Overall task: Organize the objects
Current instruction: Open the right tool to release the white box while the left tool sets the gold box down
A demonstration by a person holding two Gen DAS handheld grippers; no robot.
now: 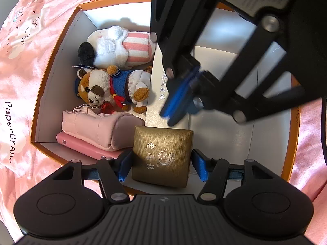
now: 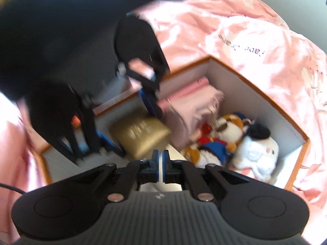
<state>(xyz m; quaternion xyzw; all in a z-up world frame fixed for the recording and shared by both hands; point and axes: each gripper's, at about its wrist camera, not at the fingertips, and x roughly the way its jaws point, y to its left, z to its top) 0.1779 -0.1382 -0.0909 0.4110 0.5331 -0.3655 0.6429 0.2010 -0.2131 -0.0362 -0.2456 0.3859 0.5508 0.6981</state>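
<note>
The left gripper [image 1: 161, 163] is pointing straight down into the orange-rimmed box [image 1: 52, 65], its blue pads spread on either side of the gold jewellery case [image 1: 162, 157]; whether the pads are actually pressing the case's sides cannot be told from the left wrist view, since a sliver of gap seems to be showing at each side. The case is sitting at the near end of the white divider card [image 1: 155, 89], just beside the pink quilted pouch [image 1: 92, 128] and the pink flat case [image 1: 81, 148] under it. The right gripper [image 2: 160, 163] is pinching the divider card, pads pressed together on its thin white edge. Beyond the card, the brown-and-white plush dog [image 1: 108, 87] and the white plush with the striped outfit [image 1: 120, 45] are lying side by side. Judged step: seating the gold case in the box while the card is being steadied. Next move is likely calling for a clean vertical lift-off by the left tool without dragging the case, and keeping the card upright.
</note>
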